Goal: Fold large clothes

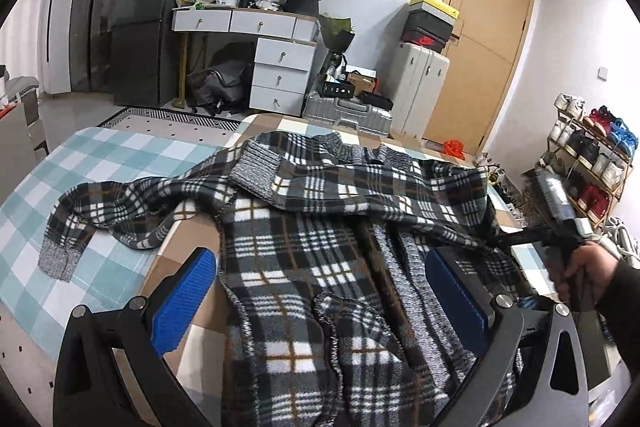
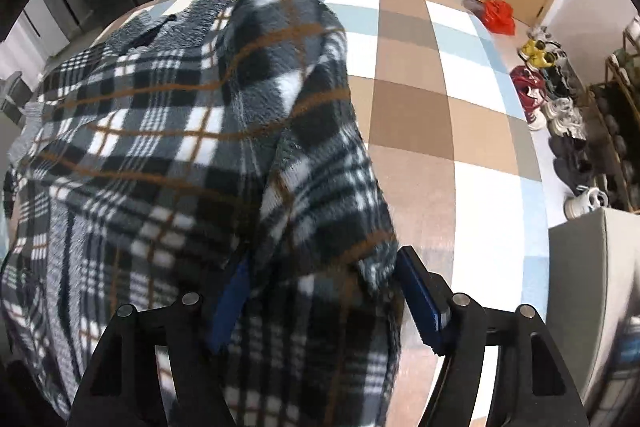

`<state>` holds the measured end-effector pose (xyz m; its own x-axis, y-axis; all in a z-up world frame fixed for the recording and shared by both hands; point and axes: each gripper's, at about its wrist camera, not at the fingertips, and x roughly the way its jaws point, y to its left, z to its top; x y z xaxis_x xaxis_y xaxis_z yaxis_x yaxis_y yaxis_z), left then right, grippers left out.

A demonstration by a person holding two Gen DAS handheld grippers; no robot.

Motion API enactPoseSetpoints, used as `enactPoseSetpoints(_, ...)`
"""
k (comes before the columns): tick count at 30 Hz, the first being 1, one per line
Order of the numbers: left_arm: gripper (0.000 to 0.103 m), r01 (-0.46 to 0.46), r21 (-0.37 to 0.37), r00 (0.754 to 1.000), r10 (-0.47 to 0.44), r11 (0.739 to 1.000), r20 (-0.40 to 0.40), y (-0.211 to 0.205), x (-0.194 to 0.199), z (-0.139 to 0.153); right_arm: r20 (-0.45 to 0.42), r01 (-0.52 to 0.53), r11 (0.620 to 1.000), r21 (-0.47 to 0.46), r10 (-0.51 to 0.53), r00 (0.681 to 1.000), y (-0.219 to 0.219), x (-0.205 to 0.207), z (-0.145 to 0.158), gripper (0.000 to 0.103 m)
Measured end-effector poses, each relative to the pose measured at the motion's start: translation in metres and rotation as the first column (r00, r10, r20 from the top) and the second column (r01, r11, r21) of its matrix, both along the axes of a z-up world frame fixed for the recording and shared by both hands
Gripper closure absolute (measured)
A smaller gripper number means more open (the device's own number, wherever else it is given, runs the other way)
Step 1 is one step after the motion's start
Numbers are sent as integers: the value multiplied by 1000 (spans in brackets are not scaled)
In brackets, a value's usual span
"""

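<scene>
Right claw [image 2: 320, 301] grips plaid jacket [image 2: 192, 131].

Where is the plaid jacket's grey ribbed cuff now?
In the left wrist view, the grey ribbed cuff lies far left on the teal checked sheet, ending the outstretched sleeve.

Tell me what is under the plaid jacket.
The plaid jacket lies on a bed with a brown, white and blue checked cover; one sleeve reaches onto a teal checked sheet. Whatever sits directly beneath the bunched fabric is hidden.
</scene>
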<state>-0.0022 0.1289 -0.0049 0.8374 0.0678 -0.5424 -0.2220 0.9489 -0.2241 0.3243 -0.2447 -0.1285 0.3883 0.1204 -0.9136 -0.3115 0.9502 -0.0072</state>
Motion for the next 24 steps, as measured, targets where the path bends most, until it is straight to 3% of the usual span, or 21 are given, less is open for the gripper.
enactPoseSetpoints(4,1,-16,-12,1000,16,1000,-1,7,0,1,72,20,984,176,-33,997,6,-26,46,31)
enactPoseSetpoints(6,1,-19,-47,1000,19,999,-7,15,2,0,101,-12,958,285,-18,995,17,-48,67,27)
enactPoseSetpoints(8,1,-26,-61,999,24,998,-32,20,9,1,158,-53,922,383,-8,987,28,-87,87,6)
enactPoseSetpoints(11,1,-9,-18,998,8,1000,-66,15,27,11,247,-80,878,473,-45,968,37,-145,102,1)
enactPoseSetpoints(14,1,50,57,995,-45,997,-90,2,56,26,278,-90,817,569,-88,957,40,-185,102,0)
enactPoseSetpoints(16,1,143,196,979,-110,970,-170,-22,91,32,274,-71,802,593,-119,954,44,-200,99,0)
enactPoseSetpoints(18,1,217,342,955,-126,914,-270,-48,129,24,267,-60,788,613,-136,954,44,-211,81,0)
enactPoseSetpoints(21,1,340,360,898,-186,869,-399,-75,181,2,254,-45,820,571,-124,959,48,-207,60,0)
enactPoseSetpoints(24,1,391,334,865,-218,858,-453,-93,228,-20,230,-55,838,543,-85,969,45,-204,49,0)
